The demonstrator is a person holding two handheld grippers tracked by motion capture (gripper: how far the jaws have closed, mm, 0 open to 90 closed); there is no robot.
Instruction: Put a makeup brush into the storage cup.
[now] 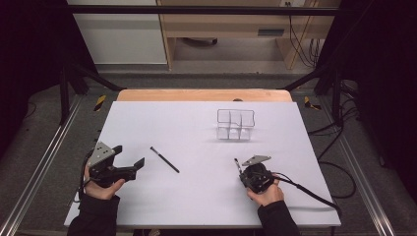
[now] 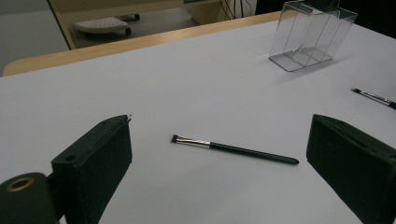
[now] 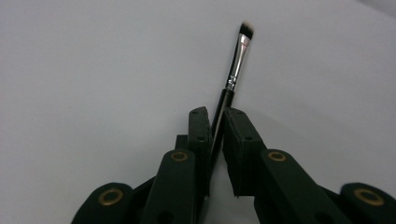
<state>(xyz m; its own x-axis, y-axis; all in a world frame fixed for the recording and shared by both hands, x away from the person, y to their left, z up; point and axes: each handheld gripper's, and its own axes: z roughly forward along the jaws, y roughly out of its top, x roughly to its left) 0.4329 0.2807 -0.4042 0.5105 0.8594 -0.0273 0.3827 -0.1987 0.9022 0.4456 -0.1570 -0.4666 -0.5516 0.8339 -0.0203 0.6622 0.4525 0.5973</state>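
The right tongs [image 3: 215, 122] are closed on the handle of a small brush [image 3: 237, 56], bristles forward. The left tongs [image 1: 132, 155] are spread wide and empty. A second brush [image 2: 233, 148] lies flat on the white surface [image 1: 196, 123] just ahead of them. A clear organizer [image 1: 236, 124] stands farther back.

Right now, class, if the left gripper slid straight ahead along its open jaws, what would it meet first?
Probably the loose brush, lying crosswise on the white table between the open jaws of the left gripper. Depth is hard to judge, but nothing else lies nearer.
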